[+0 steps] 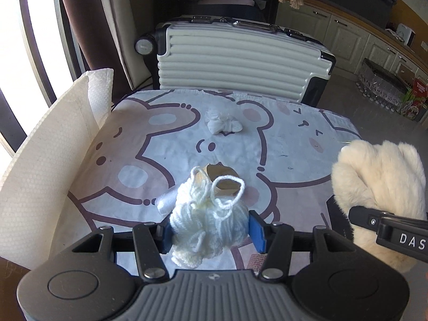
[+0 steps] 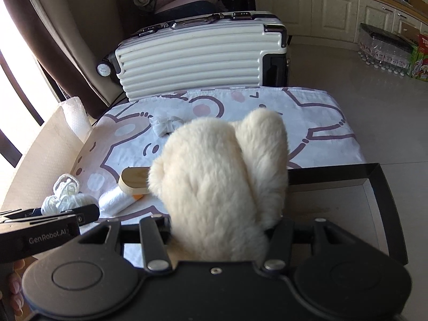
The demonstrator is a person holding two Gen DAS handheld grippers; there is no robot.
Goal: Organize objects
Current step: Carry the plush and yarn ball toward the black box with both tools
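Both hands loaded, nothing stowed yet as far as visible.

- Left gripper (image 1: pixel 210 231): jaws clamped on yarn ball (image 1: pixel 208 224), held above table (image 1: pixel 294 139).
- Right gripper (image 2: pixel 218 230): jaws clamped on fluffy mitten (image 2: pixel 219 182), held near black box (image 2: pixel 379 187) at table's right edge.
- Box interior: visible part looks empty; rest hidden behind mitten.
- Left on table: white rag (image 1: pixel 223 124) far side, wooden brush (image 2: pixel 133 182), white roll (image 2: pixel 117 200) just beside brush.
- Judgement: early stage; prob. 2 items going into box next, 3 more to pick up.
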